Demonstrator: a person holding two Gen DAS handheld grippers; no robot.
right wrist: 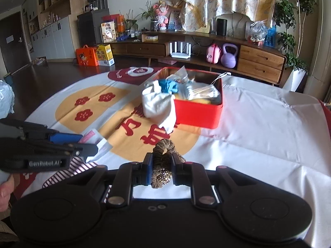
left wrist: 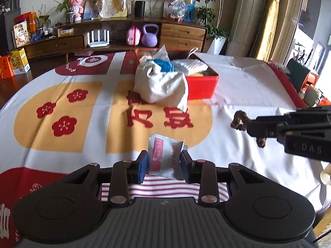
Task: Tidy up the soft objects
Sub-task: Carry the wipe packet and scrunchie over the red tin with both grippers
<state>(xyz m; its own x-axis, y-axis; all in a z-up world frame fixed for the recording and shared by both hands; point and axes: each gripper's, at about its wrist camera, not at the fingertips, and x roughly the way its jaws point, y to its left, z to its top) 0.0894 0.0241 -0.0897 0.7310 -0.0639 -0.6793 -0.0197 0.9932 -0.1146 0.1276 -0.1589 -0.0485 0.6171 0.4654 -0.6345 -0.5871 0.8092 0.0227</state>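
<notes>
My left gripper [left wrist: 163, 161] is shut on a pale wipe packet [left wrist: 165, 157] with pink print, lifted above a red-and-white striped cloth [left wrist: 165, 188] on the table. My right gripper [right wrist: 161, 165] is shut on a brown braided hair tie [right wrist: 163, 157] with a sparkly bead; in the left wrist view the hair tie [left wrist: 240, 121] sticks out of the right gripper [left wrist: 255, 130] at the right. Ahead stands a red tin box [right wrist: 196, 113] holding a blue cloth [right wrist: 168, 85] and plastic bags, with a white cloth [right wrist: 159, 105] draped over its near left corner.
The table wears a white, orange and red printed cloth [left wrist: 62, 107]. Beyond it a wooden sideboard [right wrist: 260, 60] carries a purple kettlebell [right wrist: 228, 55], a pink case and plants. Orange and yellow cartons [right wrist: 95, 55] sit on the dark floor. A person's hand [right wrist: 5, 188] shows at the left edge.
</notes>
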